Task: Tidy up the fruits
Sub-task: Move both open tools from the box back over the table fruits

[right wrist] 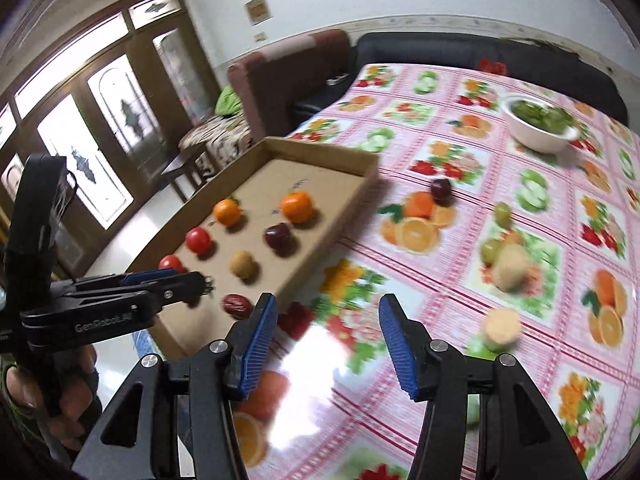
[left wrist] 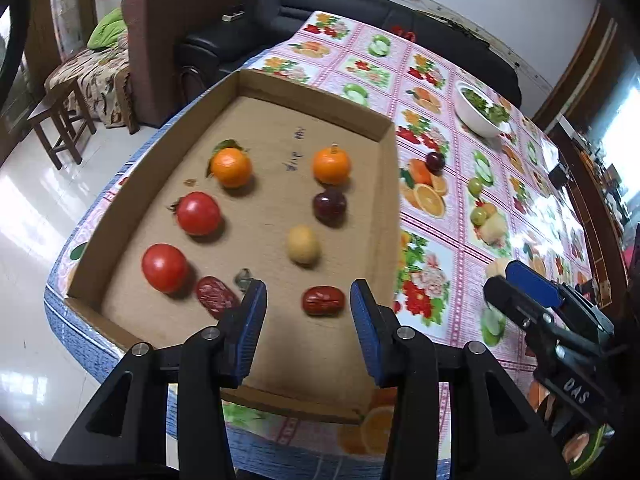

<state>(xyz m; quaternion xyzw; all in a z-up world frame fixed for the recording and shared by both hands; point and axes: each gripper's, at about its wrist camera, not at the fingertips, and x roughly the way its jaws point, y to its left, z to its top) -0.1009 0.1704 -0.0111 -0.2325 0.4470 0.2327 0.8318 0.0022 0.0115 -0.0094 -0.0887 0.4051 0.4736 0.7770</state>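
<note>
Cardboard forms the shallow tray (left wrist: 384, 184) in the middle of the left wrist view, and we see the fruits lined up inside it: two oranges (left wrist: 231, 167) along the top, two tomatoes (left wrist: 198, 213) down the left, a plum (left wrist: 329, 206), a yellow fruit (left wrist: 303, 244) and two red dates (left wrist: 323, 301) near the bottom. Our left gripper (left wrist: 308, 316) hangs over the tray's near end, jaws apart and empty, one date lying between them on the tray floor. Our right gripper (right wrist: 328, 344) is at the bottom of its own view over the flowered cloth (right wrist: 460, 292), jaws spread and holding nothing. On the cloth to the right of the tray lie another plum (right wrist: 441, 190), green grapes (right wrist: 503, 213) and pale yellow pieces (right wrist: 501, 326). A white bowl (right wrist: 536, 136) of greens sits at upper right.
</note>
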